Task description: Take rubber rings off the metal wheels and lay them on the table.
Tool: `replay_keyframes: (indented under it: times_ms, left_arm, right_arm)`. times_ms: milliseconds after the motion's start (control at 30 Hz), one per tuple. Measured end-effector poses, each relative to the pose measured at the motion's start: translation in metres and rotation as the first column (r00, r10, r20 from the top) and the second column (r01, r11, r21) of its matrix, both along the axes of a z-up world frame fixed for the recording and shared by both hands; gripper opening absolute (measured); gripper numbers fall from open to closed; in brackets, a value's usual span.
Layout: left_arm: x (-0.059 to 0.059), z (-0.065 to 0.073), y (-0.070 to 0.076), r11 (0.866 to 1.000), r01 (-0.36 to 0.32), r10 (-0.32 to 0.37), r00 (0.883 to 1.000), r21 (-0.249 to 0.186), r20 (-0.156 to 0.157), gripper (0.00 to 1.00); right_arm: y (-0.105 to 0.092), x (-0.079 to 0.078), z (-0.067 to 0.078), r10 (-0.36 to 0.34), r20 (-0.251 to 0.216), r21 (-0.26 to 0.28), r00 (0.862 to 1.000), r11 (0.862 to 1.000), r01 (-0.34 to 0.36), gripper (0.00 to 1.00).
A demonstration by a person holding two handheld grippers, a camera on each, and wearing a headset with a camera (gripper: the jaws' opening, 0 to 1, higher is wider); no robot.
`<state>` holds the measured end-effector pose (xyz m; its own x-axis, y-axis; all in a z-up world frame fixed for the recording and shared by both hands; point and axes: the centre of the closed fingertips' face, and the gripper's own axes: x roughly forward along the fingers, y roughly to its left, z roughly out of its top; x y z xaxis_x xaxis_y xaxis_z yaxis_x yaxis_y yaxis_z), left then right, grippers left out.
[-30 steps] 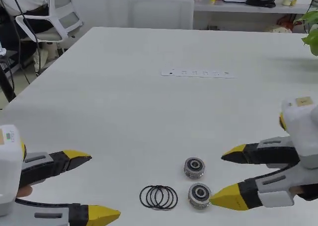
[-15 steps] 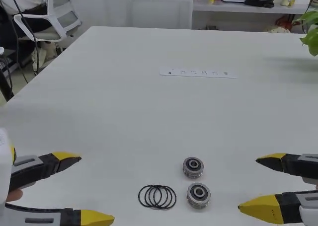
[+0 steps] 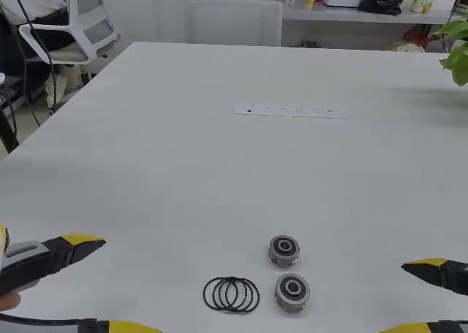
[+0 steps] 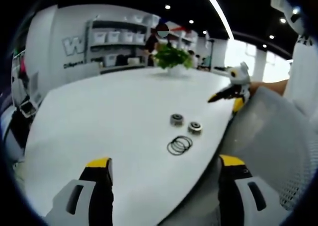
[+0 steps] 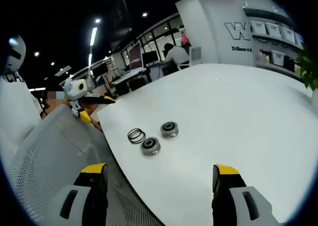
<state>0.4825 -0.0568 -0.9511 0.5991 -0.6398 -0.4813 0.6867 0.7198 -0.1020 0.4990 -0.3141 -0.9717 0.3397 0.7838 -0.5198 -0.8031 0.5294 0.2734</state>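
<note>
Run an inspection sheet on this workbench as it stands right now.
Surface: white table, bare in the middle.
Job's things: two metal wheels near the front edge; loose black rubber rings piled flat beside the nearer wheel.
Clutter: flat white strip mid-table.
Grippers: left gripper and right gripper open, fingers empty, apart from the parts.
Cables: nothing seen on the table.
Surroundings: chair at the far edge, shelf, plant.

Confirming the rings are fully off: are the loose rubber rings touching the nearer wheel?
Apart. The head view shows bare table between the rubber rings and the nearer wheel.
</note>
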Motion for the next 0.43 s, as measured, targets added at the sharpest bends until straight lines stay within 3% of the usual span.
replay_keyframes:
  times_ms: [267, 433]
  left_arm:
    - [0.0008, -0.0008, 0.0002, 1.0, -0.007, 0.007, 1.0, -0.004, -0.009, 0.92]
    - [0.0014, 0.0023, -0.0024, 1.0, -0.015, 0.015, 1.0, -0.027, -0.005, 0.96]
  right_arm:
    - [-0.0057, 0.003, -0.0006, -0.029, 0.005, 0.003, 1.0, 1.0, 0.029, 0.89]
    - [-0.0053, 0.0025, -0.0004, -0.026, 0.014, -0.001, 1.0, 1.0, 0.026, 0.91]
